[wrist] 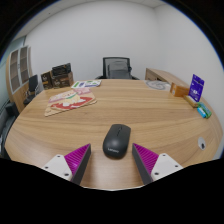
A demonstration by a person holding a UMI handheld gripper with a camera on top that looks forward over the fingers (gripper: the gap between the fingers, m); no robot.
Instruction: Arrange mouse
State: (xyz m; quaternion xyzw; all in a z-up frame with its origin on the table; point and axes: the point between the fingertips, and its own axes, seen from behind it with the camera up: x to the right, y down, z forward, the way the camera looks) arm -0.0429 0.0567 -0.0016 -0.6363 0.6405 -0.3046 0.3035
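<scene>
A black computer mouse (117,140) lies flat on the light wooden table (150,110), near its front edge. My gripper (112,160) is open, its two pink-padded fingers (78,157) spread wide to either side of the mouse's near end. The mouse rests just ahead of and between the fingertips, with a clear gap on each side. Nothing is held.
A pink-and-white mouse mat (72,99) with papers lies at the far left. A purple box (196,87) and an orange item (179,90) stand at the right edge, a small teal object (203,112) nearer. A black office chair (118,68) sits beyond the table.
</scene>
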